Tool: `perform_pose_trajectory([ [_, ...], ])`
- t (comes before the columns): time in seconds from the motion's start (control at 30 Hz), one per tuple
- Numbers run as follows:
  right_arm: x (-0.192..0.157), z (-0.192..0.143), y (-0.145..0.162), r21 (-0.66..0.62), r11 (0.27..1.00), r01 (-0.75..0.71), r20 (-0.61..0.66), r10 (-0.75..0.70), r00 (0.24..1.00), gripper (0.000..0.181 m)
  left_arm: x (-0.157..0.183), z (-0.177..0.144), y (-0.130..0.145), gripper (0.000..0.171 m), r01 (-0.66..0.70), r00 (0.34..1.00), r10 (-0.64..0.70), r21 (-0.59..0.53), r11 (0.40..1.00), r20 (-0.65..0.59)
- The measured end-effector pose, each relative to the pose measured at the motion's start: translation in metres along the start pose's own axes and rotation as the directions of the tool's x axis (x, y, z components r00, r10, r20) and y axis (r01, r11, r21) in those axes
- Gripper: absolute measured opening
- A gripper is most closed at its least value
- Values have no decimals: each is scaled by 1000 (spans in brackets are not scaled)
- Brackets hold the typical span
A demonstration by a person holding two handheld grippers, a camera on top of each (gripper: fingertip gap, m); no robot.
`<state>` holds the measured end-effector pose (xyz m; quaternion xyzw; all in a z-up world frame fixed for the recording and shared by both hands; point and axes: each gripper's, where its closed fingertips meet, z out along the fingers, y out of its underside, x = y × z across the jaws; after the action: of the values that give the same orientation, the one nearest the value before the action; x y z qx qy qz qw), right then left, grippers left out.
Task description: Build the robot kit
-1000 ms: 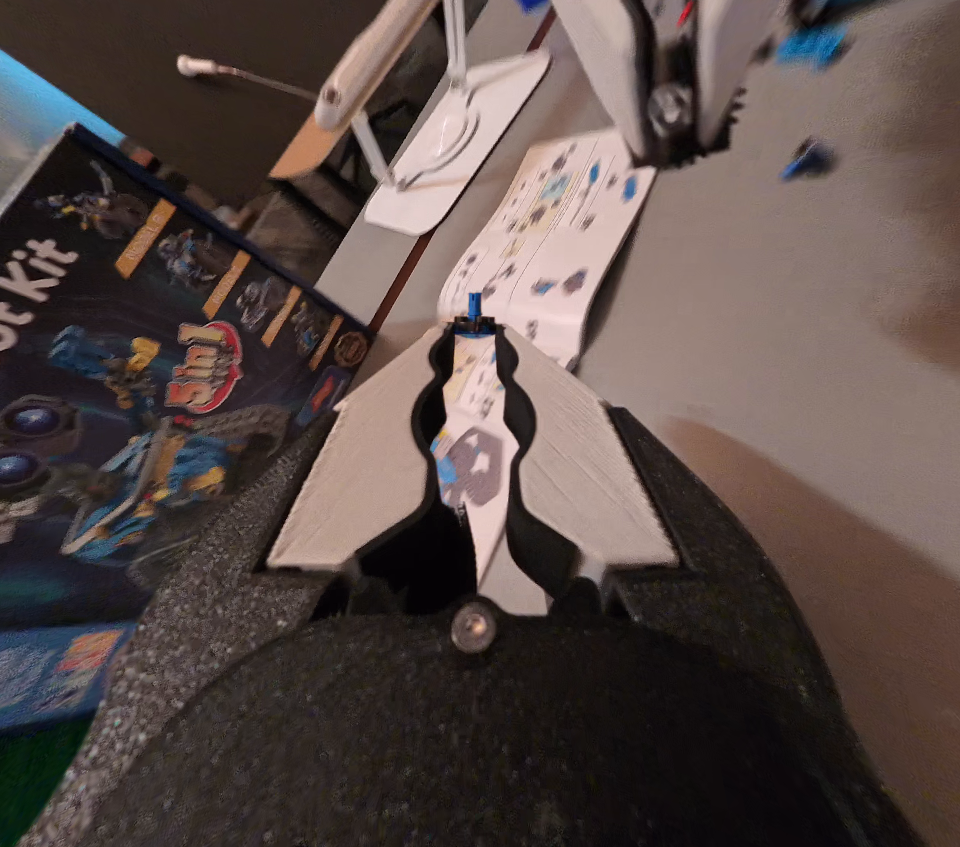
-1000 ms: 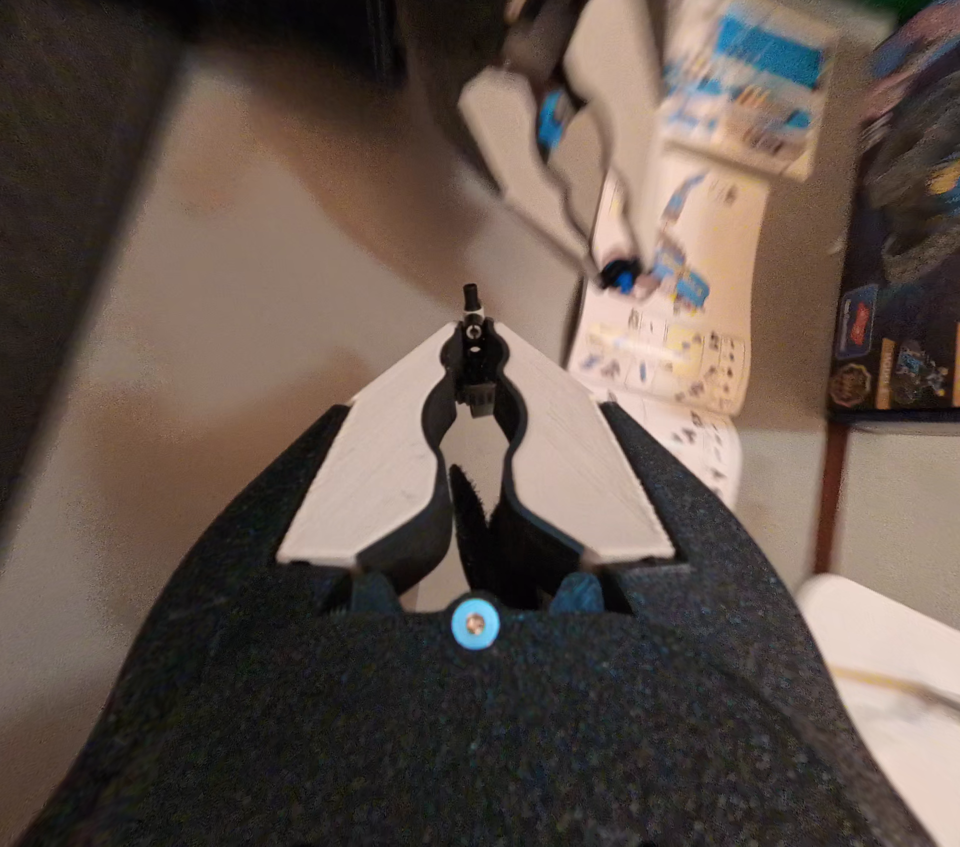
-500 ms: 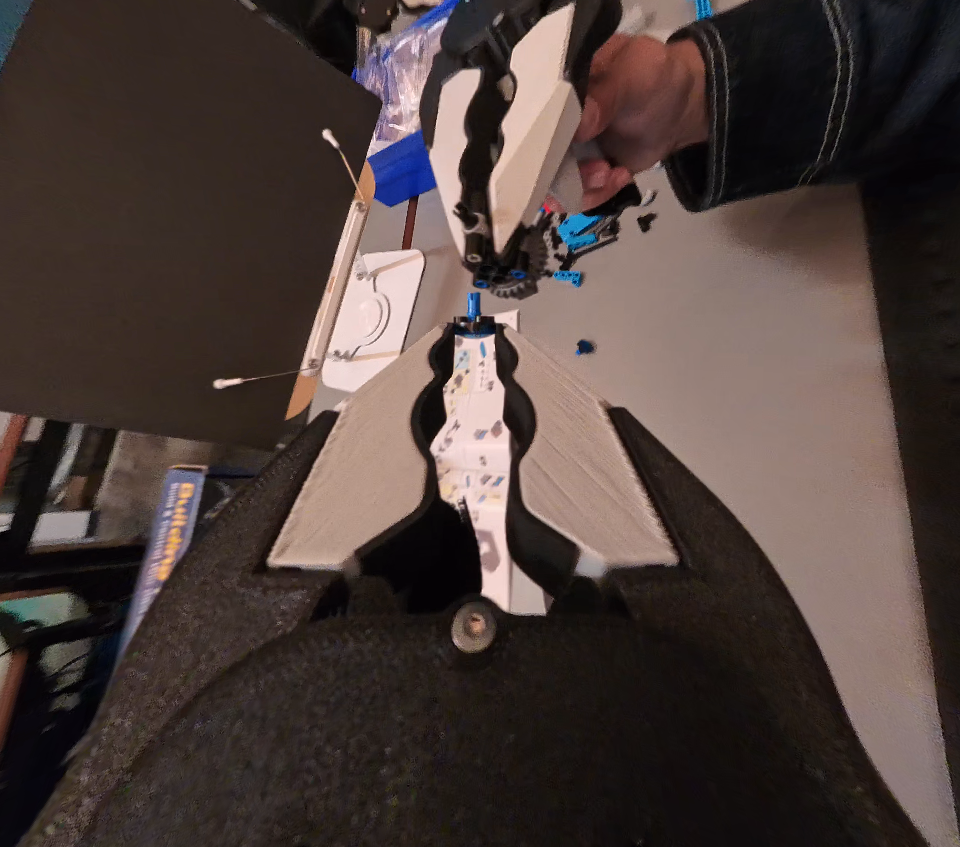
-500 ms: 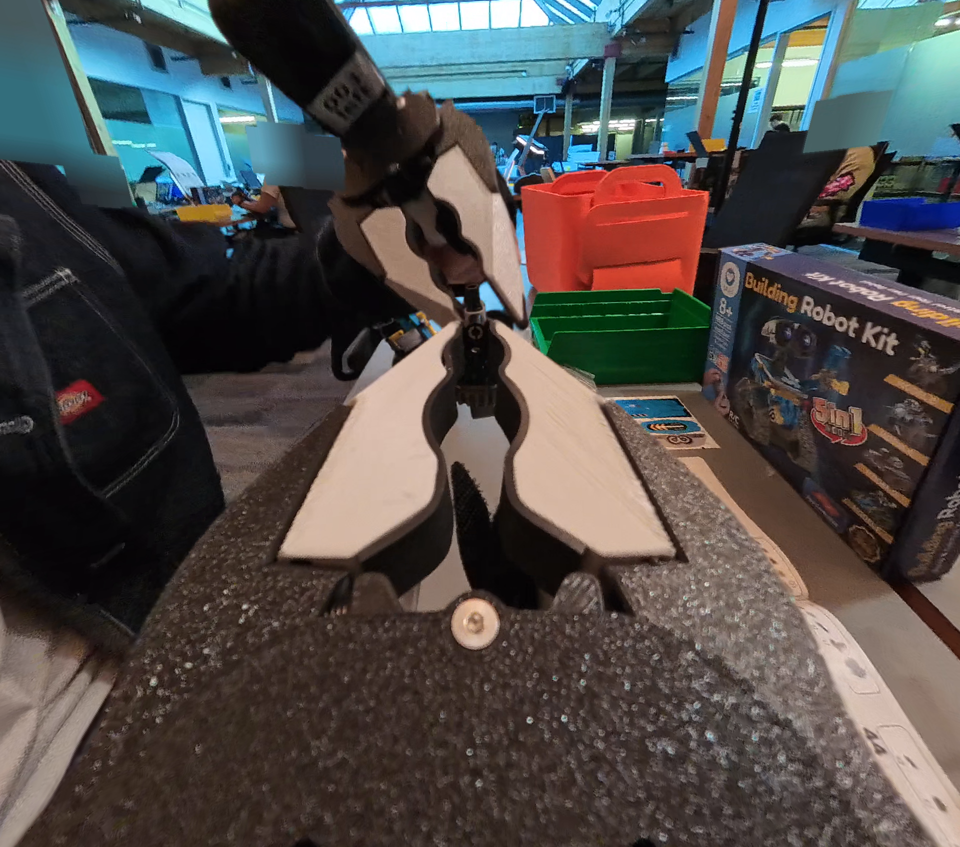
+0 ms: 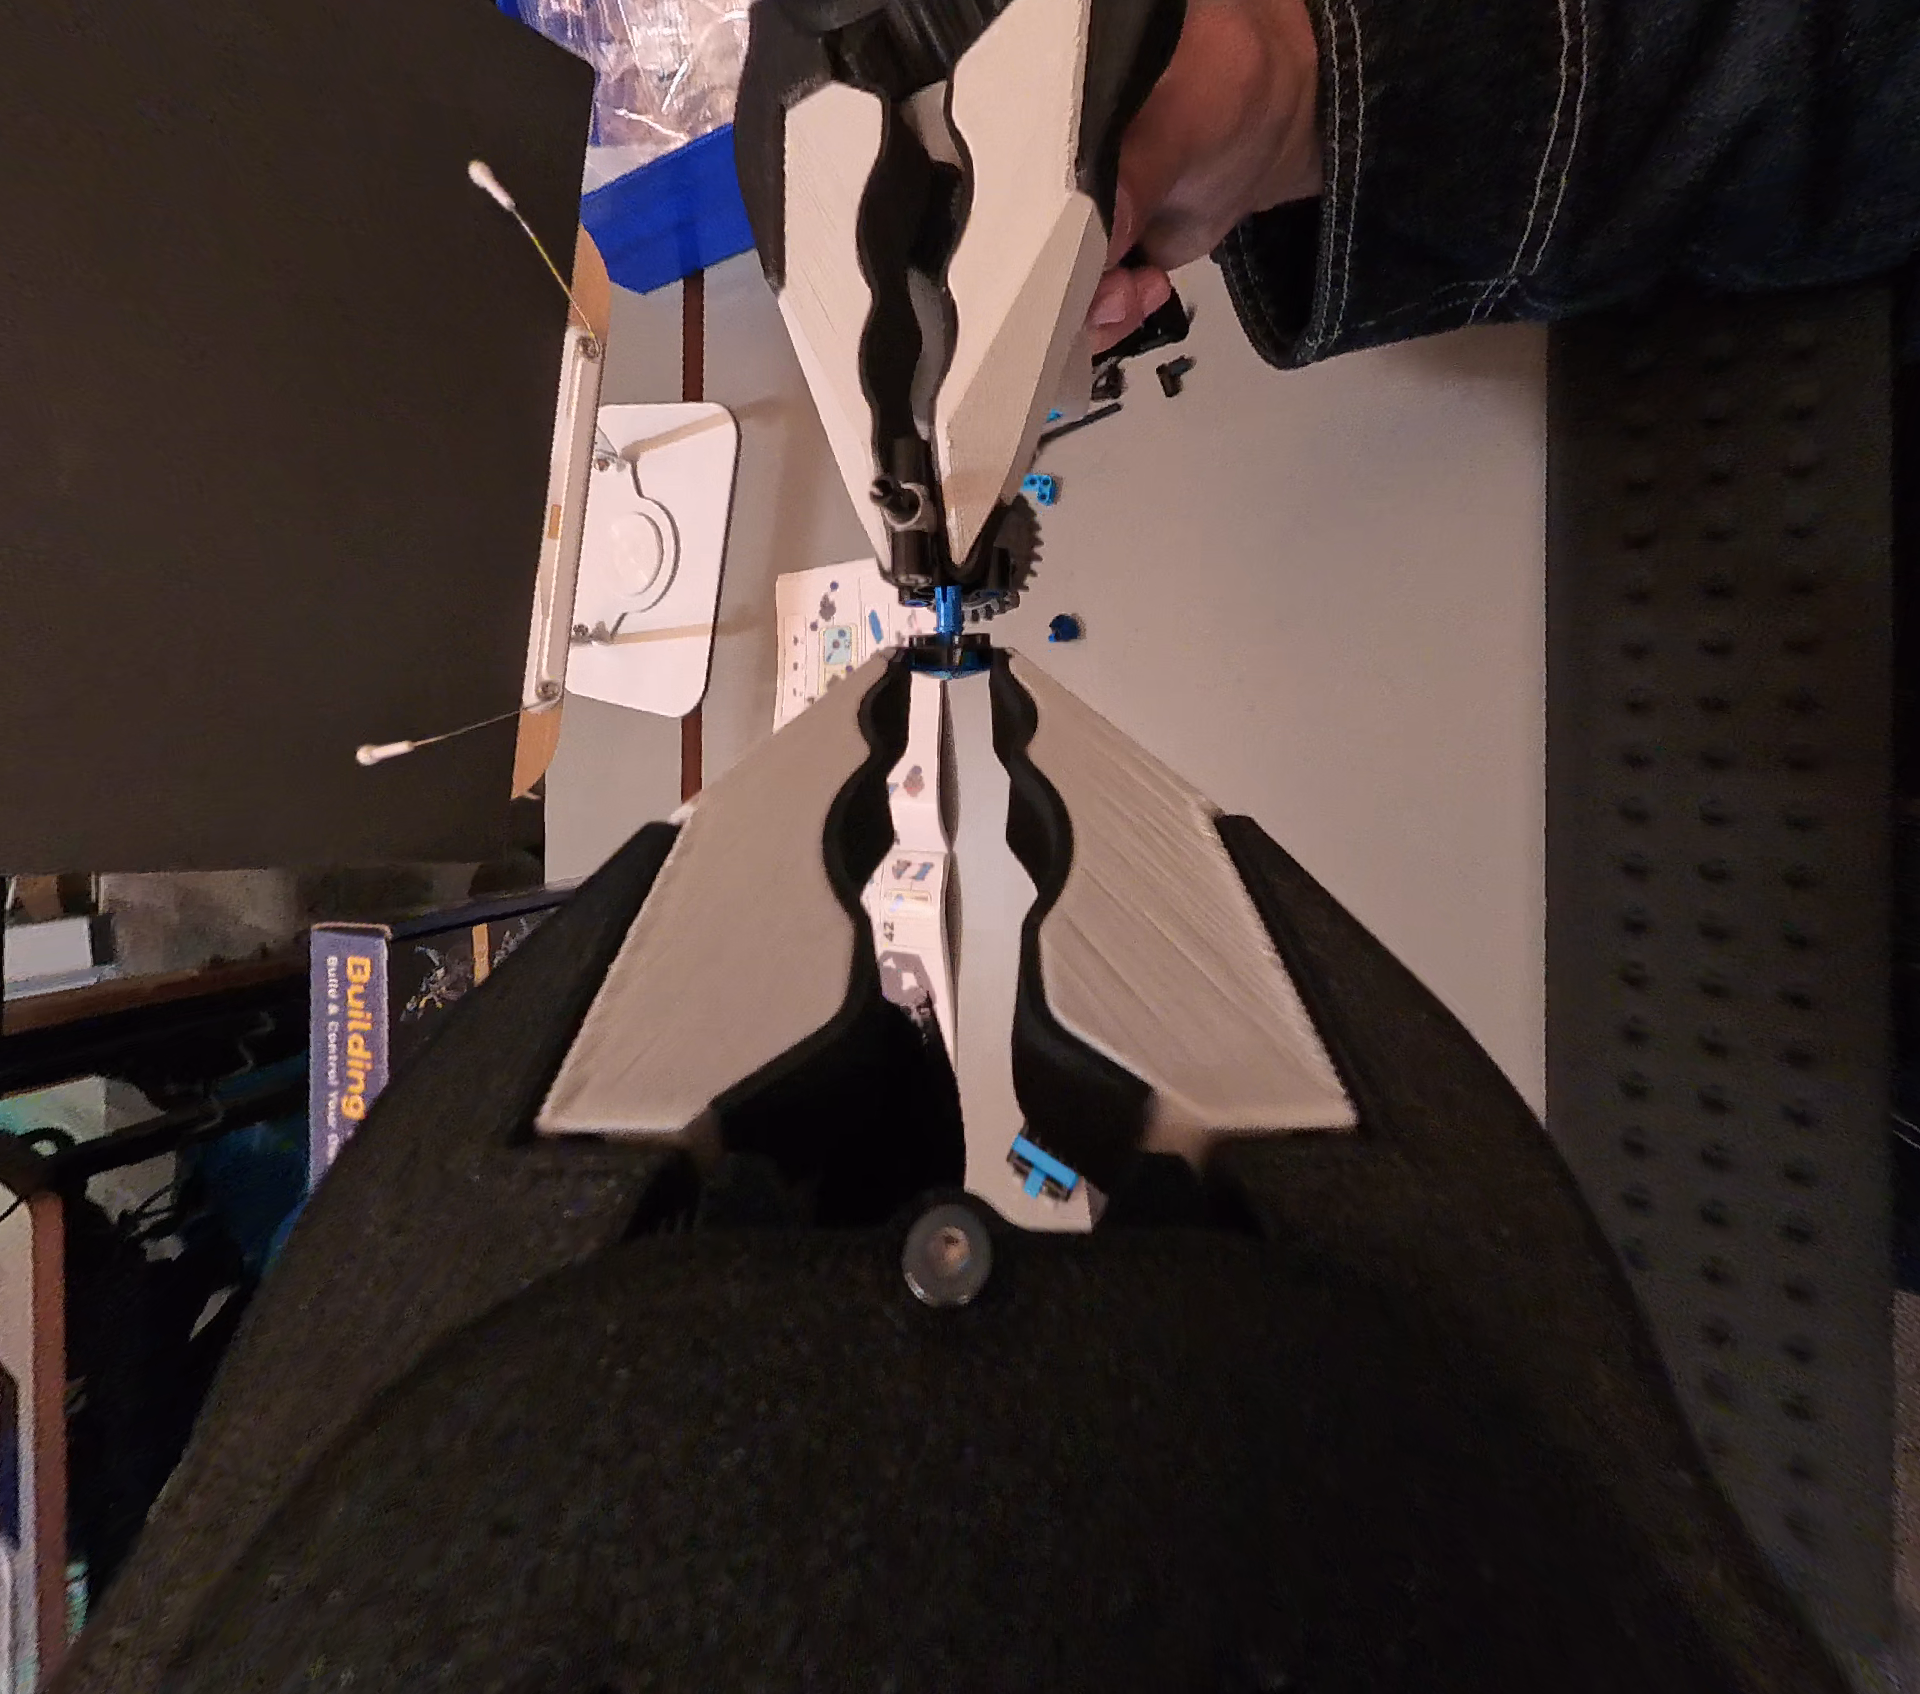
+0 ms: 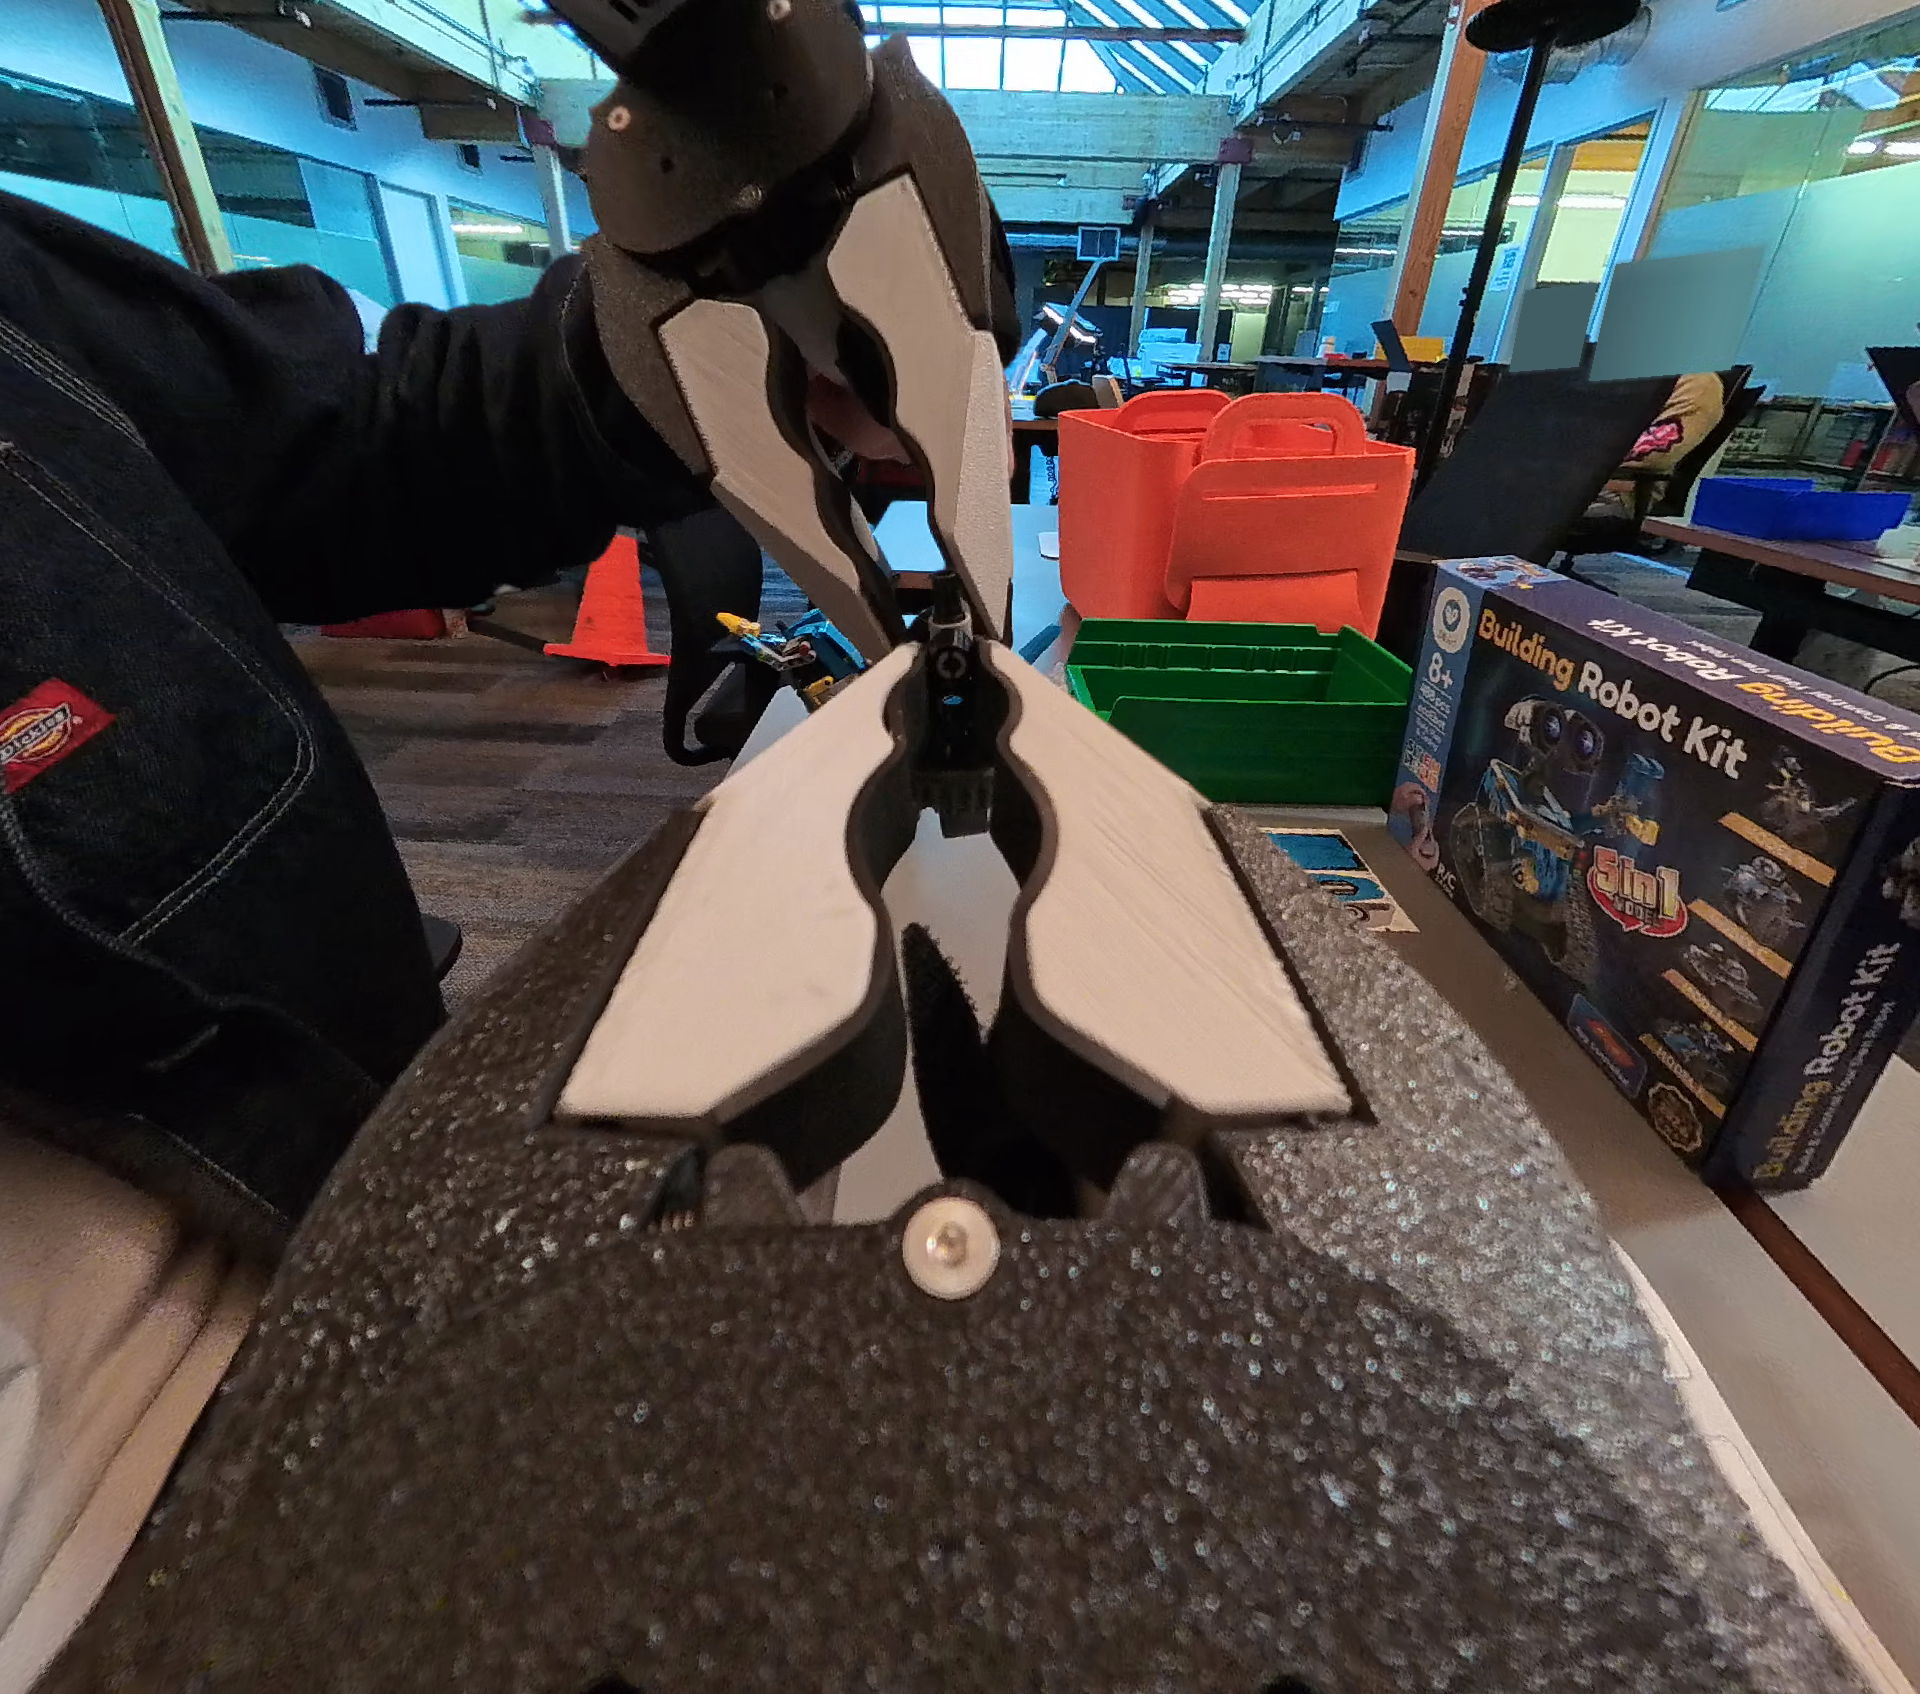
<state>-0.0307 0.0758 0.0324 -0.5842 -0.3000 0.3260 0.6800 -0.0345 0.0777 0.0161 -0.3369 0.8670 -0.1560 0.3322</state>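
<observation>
A: What's the left gripper [image 5: 943, 657] got?

B: Fingers nearly closed on a small blue pin piece [image 5: 945, 642] w/ a dark collar, pinched right at the tips. The pin's stub pokes out toward the other gripper.

A: And the right gripper [image 6: 951, 657]?

B: Also pinched nearly closed, on a black toothed assembly [image 6: 948, 745]: a gear-like part sits between the fingers, a black peg sticks out past the tips. In the left wrist view that same gripper [image 5: 920, 574] hangs tip-to-tip w/ the left one, and the blue pin meets the black part there. Can't tell if it's seated or just touching.

A: Both off the table?

B: Yes, held in the air above the grey table [image 5: 1299, 657]. An instruction sheet [image 5: 831, 636] lies right under the tips, and loose blue and black bits [image 5: 1062, 628] lie near it.

A: Anything else close by?

B: A robot kit box [image 6: 1662, 823] to the right in the right wrist view, a green tray [image 6: 1247, 709] behind the tips, orange bins [image 6: 1236, 501] past that. A blue bin [image 5: 675, 221] w/ clear bags and a white stand [image 5: 655, 553] sit at the table's far edge.
</observation>
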Motion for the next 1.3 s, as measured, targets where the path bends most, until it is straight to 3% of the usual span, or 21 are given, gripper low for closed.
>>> perform_pose_trajectory([
  [0.3, 3, -10, 3, 14, 999, -36, 18, 36, 999, 6, -1, 9, -4, 15, 11, 1000, -11, -59, 998, -14],
  [1.3, 5, -9, 13, -22, 997, -72, 26, 73, 997, 7, 0, 15, 3, 15, 52, 998, -54, -100, 994, -16],
])
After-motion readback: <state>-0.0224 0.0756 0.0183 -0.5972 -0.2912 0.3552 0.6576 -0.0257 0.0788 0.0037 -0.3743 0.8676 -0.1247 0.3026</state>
